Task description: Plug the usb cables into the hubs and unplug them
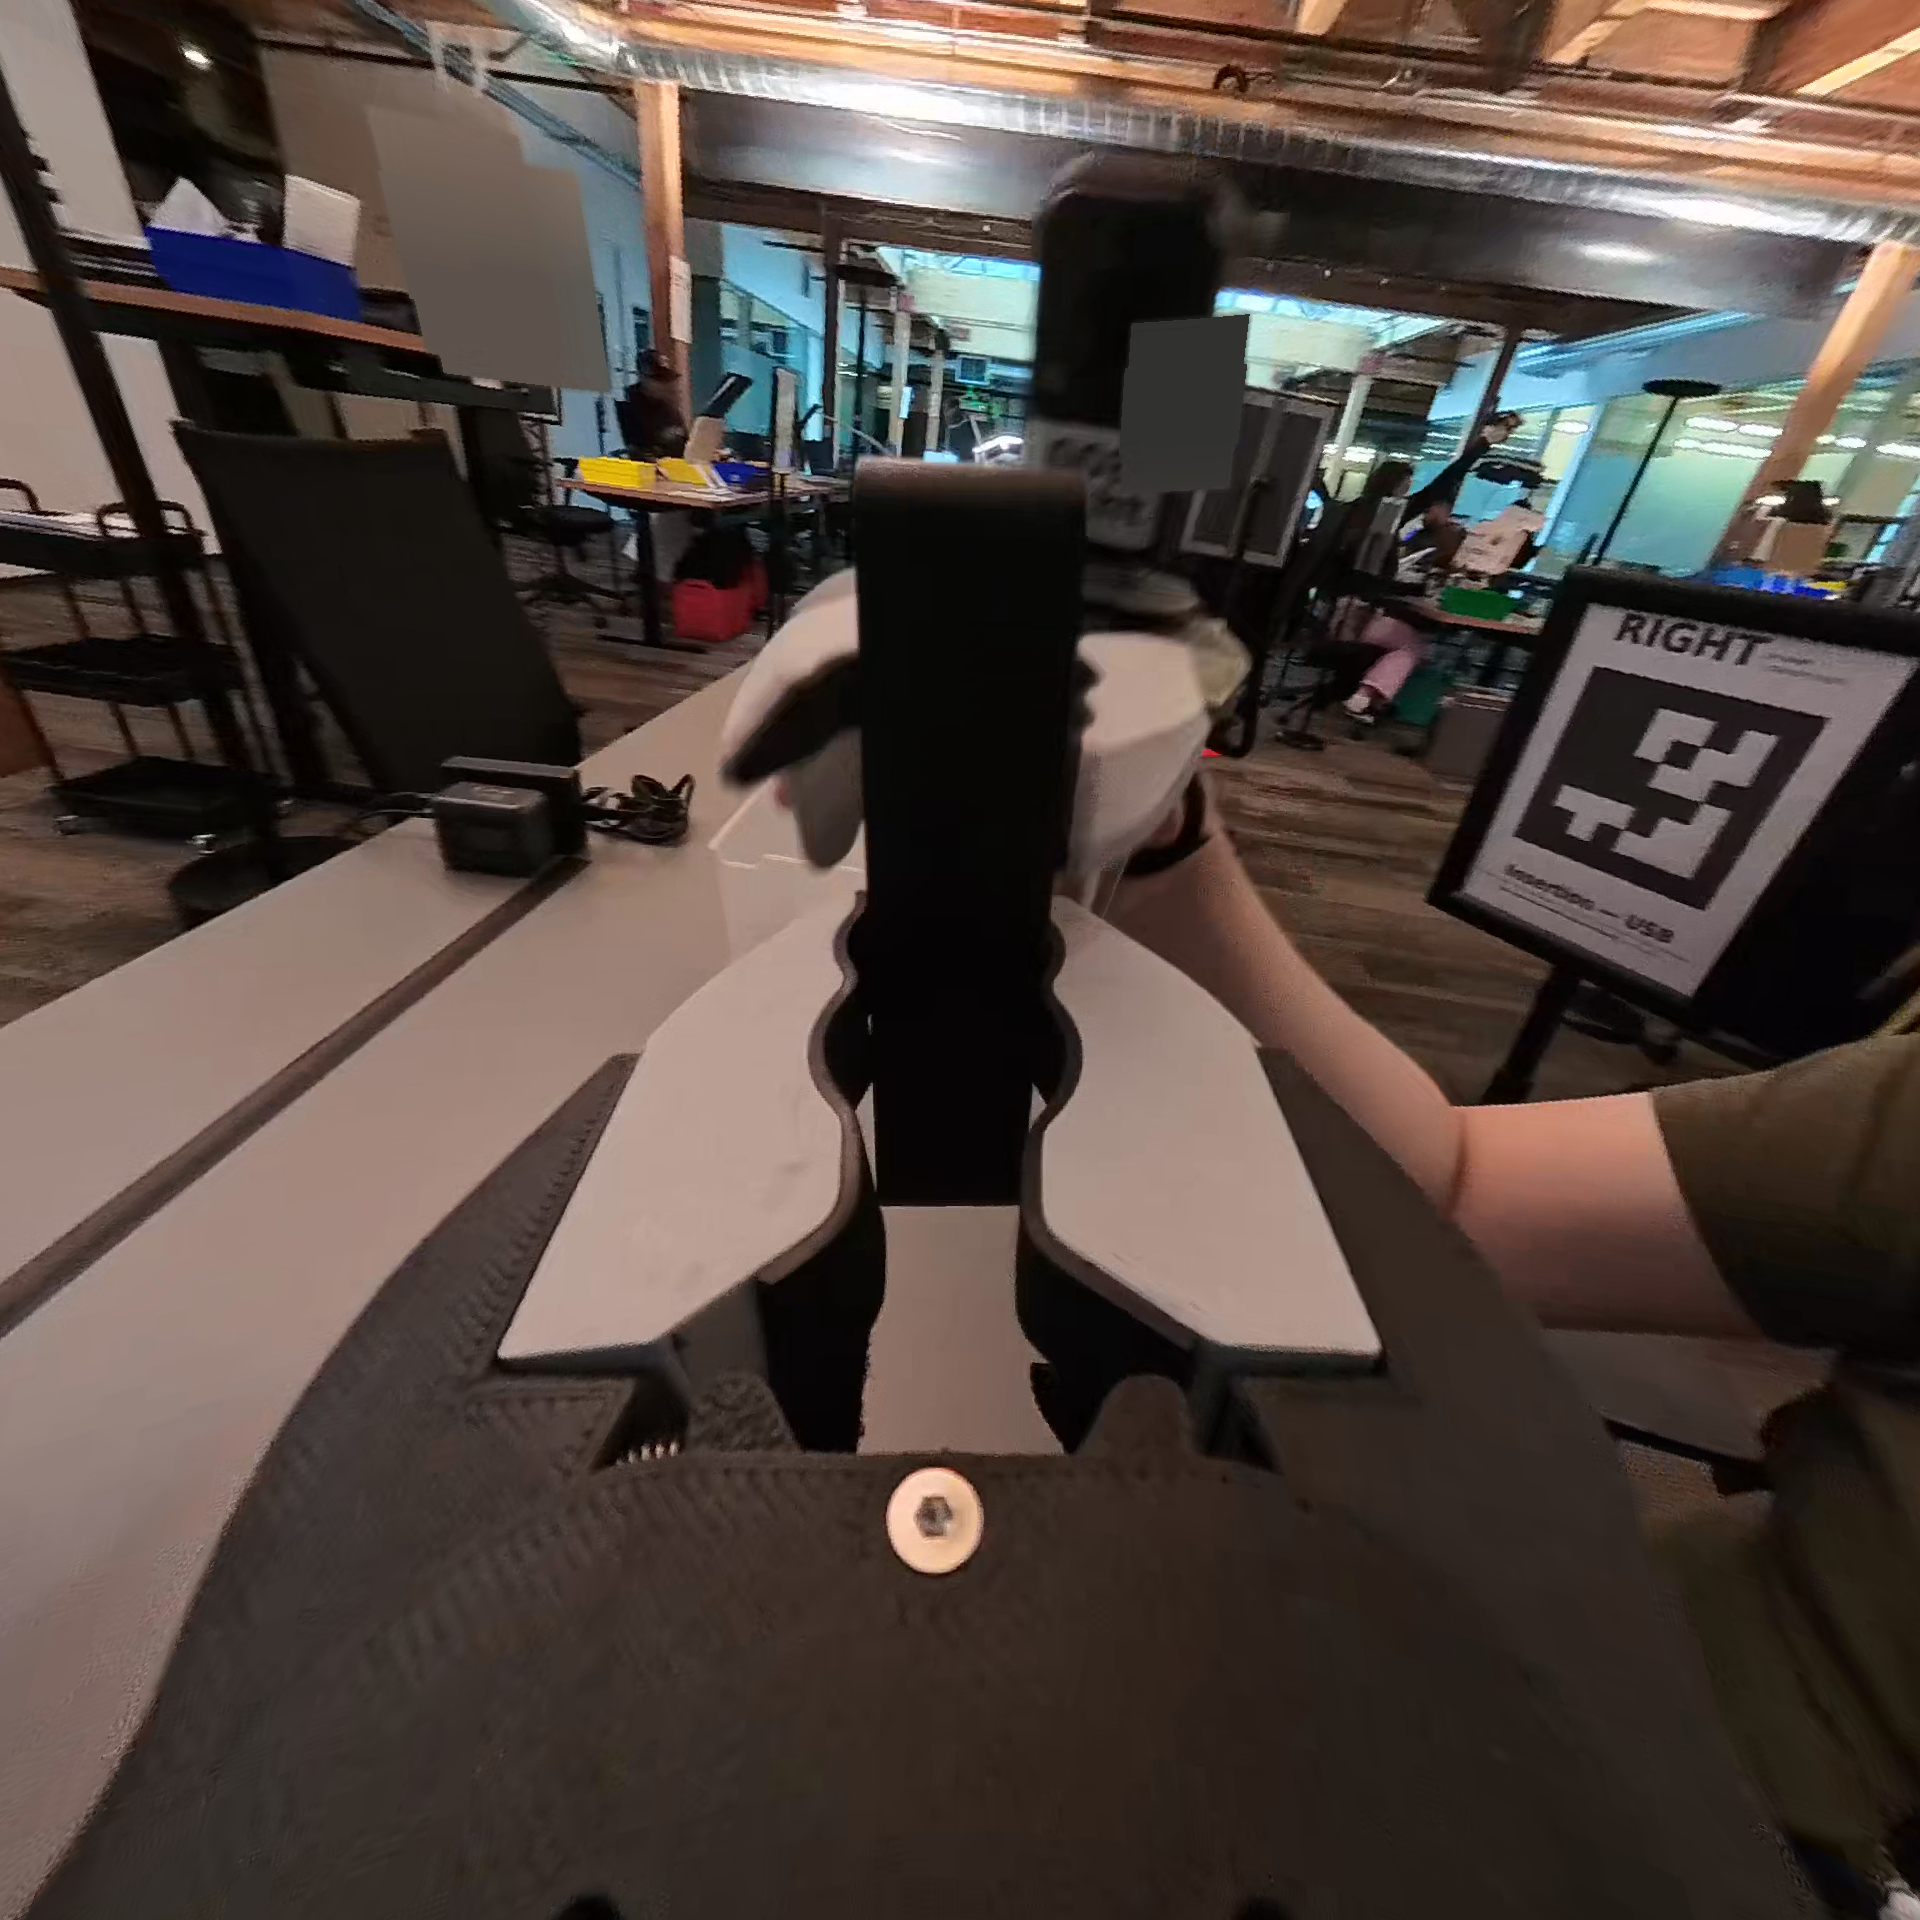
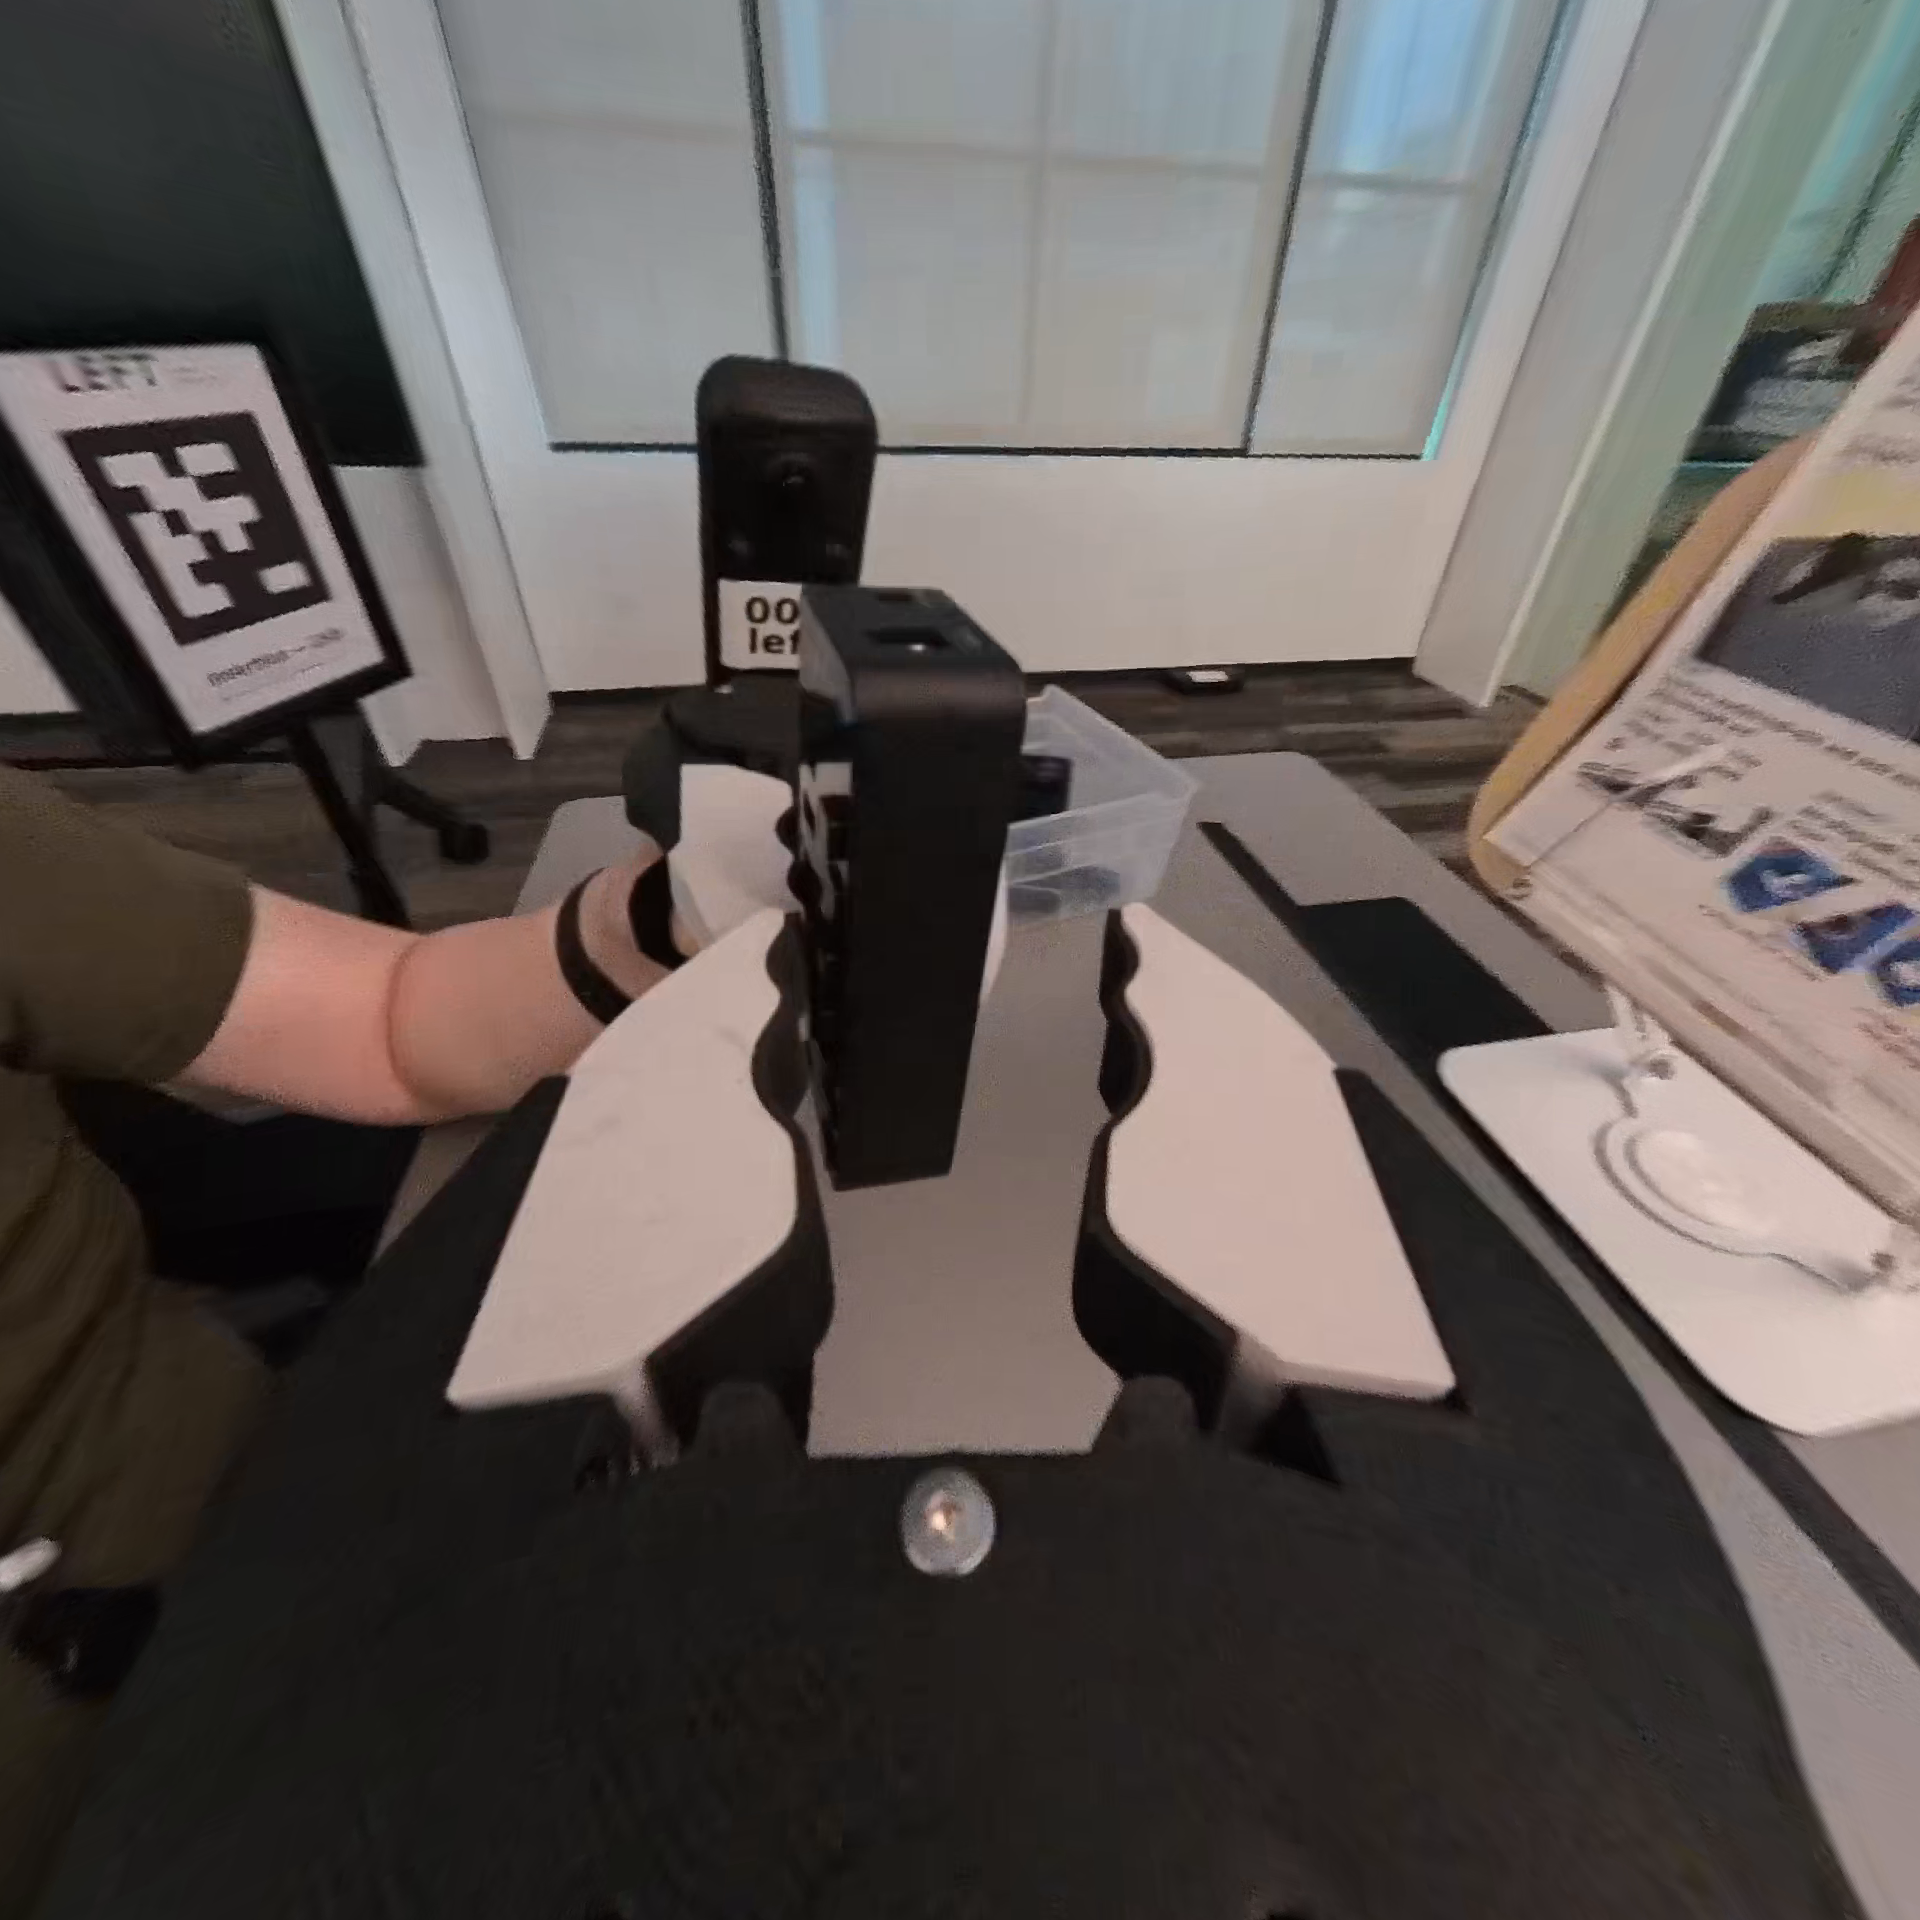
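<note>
A rigid, light, smooth black hub [image 1: 966, 831] is held upright above the worktop [image 1: 312, 1039], clenched low down in the left claw [image 1: 951, 997], while the right claw [image 2: 940, 997] is spread apart around it.

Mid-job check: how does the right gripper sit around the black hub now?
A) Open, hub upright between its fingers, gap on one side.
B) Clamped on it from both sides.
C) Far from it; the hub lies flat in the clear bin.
A: the right gripper is open, and the black hub stands upright with bare table between it and one finger.
</note>
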### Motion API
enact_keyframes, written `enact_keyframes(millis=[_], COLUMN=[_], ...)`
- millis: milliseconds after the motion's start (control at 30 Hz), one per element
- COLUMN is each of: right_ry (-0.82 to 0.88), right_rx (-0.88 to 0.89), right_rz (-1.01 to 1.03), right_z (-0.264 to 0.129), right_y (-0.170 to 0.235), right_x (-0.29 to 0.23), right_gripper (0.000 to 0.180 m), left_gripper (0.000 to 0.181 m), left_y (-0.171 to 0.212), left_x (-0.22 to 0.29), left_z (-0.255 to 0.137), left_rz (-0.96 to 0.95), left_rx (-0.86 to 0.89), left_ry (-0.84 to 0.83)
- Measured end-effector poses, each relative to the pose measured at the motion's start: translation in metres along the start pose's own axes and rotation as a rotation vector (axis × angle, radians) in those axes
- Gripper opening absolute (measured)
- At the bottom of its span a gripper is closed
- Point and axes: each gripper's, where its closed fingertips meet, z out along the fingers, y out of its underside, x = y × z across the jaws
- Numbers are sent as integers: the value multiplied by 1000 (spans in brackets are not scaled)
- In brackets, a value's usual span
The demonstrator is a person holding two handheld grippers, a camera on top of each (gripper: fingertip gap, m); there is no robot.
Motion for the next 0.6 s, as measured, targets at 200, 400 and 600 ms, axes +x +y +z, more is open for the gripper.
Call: enact_keyframes(millis=[200, 400, 600], right_ry=[-232, 406, 663], right_rx=[37, -98, -713], right_rz=[4, -216, -165], right_z=[12, -82, -257], right_y=[3, -18, 67], right_x=[-25, 37, 148], right_gripper=[26, 27, 27], left_gripper=[27, 37, 35], left_y=[5, -14, -39], left_x=[9, -1, 3], left_z=[0, -23, -46], left_rz=[30, 101, 169], left_rx=[-63, -50, 23], left_ry=[48, -52, -85])
